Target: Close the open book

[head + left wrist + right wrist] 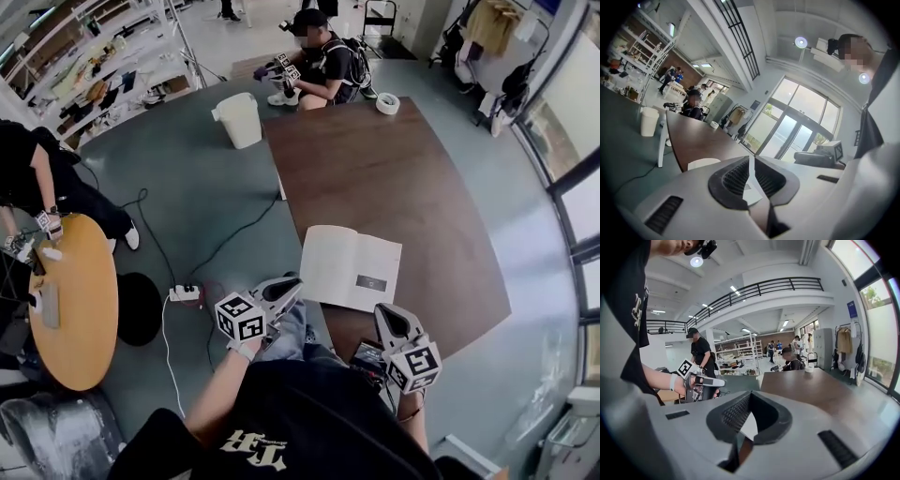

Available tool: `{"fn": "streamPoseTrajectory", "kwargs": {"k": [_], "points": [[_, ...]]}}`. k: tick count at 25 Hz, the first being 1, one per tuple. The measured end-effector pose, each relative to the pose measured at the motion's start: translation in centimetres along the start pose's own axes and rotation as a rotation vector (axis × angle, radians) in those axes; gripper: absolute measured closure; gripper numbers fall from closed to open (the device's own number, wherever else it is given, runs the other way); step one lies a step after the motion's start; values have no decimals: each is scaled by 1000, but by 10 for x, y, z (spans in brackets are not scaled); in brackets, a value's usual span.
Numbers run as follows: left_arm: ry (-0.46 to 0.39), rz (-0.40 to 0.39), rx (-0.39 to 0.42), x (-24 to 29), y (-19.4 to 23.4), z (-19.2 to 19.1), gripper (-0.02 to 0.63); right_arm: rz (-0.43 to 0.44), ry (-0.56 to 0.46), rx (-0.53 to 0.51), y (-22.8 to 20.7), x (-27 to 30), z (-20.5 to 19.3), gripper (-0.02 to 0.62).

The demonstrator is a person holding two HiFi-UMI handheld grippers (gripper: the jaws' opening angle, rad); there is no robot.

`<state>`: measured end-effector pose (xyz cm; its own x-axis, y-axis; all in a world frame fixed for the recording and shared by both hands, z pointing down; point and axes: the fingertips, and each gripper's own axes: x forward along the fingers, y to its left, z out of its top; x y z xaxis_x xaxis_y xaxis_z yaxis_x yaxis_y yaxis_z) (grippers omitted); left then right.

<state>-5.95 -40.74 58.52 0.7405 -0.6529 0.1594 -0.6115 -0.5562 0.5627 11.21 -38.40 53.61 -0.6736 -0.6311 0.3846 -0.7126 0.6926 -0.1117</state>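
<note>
Left gripper: jaws closed to a thin slit with a sliver of white in it. Whether that is paper pinched or the book beyond cannot be told. Its tip sits just beside the book's near-left corner. Right gripper: jaw tips together, nothing gripped, just beside the book's near-right corner, above the desk's near edge. Book: flat on the dark brown desk, by the near edge toward the left corner, a pale face with a small dark label upward. Roll of tape: at the desk's far-right corner. White bin: on the floor beside the far-left corner. Seated person: beyond the far edge, also holding grippers. Power strip: on the floor left of the desk, near the round wooden table.
</note>
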Motion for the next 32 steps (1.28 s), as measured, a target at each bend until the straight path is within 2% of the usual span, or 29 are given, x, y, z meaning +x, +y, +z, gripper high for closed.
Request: {"fn": "streamPoseTrajectory", "kwargs": {"k": [4,10,15,18,24,29,32], "points": [[35,10,-67,2,19,-20,520,-3,24,-2,7,1,-1,607],[111,78,-91,13,53,-49,420,-4,67,-70,15,10,-2,607],[202,106,-139,32,85,-92,358,-11,91,-71,16,11,-8,607],[246,99,-191,43,103,-119,280,-12,115,-87,19,12,-13,607],[311,115,-259,58,136,-159,258,-12,178,-168,25,12,-20,607],[298,85,-323,65,158,-182,258,-21,150,-145,26,9,-17,607],[276,72,-379,64,165,-193,250,-39,193,-162,27,8,-15,607]]}}
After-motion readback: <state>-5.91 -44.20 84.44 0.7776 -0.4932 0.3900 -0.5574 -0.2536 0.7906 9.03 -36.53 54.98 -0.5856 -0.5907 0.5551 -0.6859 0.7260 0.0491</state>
